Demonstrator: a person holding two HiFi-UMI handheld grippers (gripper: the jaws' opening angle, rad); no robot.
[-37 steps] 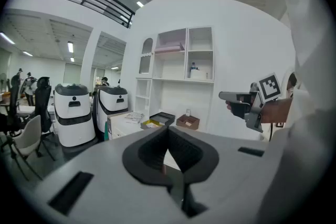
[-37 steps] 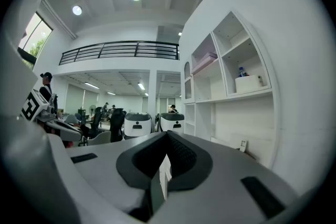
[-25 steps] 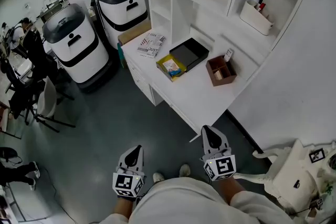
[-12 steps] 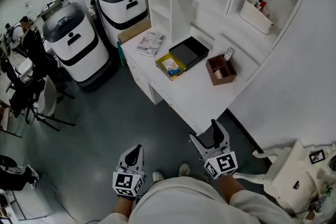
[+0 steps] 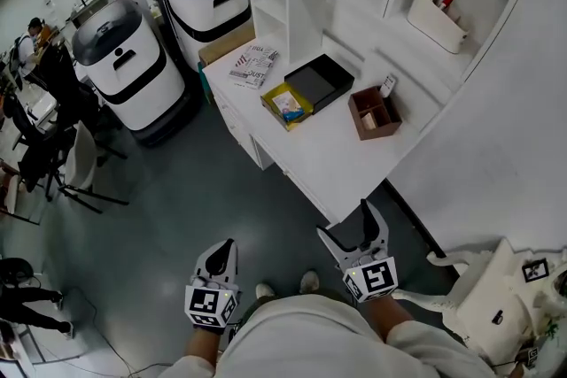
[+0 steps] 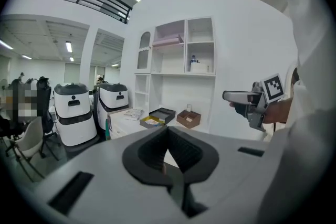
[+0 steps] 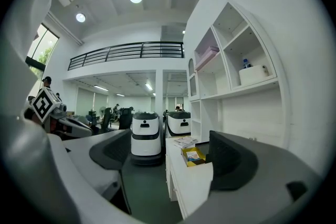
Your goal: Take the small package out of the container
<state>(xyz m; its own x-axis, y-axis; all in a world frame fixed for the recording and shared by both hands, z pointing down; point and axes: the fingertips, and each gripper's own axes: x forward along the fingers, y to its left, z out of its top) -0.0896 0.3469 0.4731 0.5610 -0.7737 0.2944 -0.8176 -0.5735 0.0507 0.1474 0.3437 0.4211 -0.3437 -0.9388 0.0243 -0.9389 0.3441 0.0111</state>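
A yellow container (image 5: 286, 106) stands on the white desk (image 5: 337, 173) with a small printed package (image 5: 288, 108) lying in it. It also shows in the right gripper view as the yellow container (image 7: 193, 155) and, far off, in the left gripper view as the yellow container (image 6: 151, 121). Both grippers hang low over the floor, well short of the desk. My right gripper (image 5: 353, 230) is opening its jaws wide with nothing between them; its view frames the desk between the right gripper (image 7: 170, 157) jaws. My left gripper (image 5: 221, 250) is shut and holds nothing; the left gripper (image 6: 168, 131) jaws meet.
A black tray (image 5: 321, 82), a brown wooden box (image 5: 376, 112) and a magazine (image 5: 254, 65) share the desk. Shelves above hold a white basket (image 5: 436, 20) with a bottle. Two white-and-black machines (image 5: 128, 66) stand left of the desk. A white chair (image 5: 496, 297) is at lower right.
The right gripper's jaws went from shut to spread wide. The left gripper stayed shut and sank slightly in view. The head view shifted a little.
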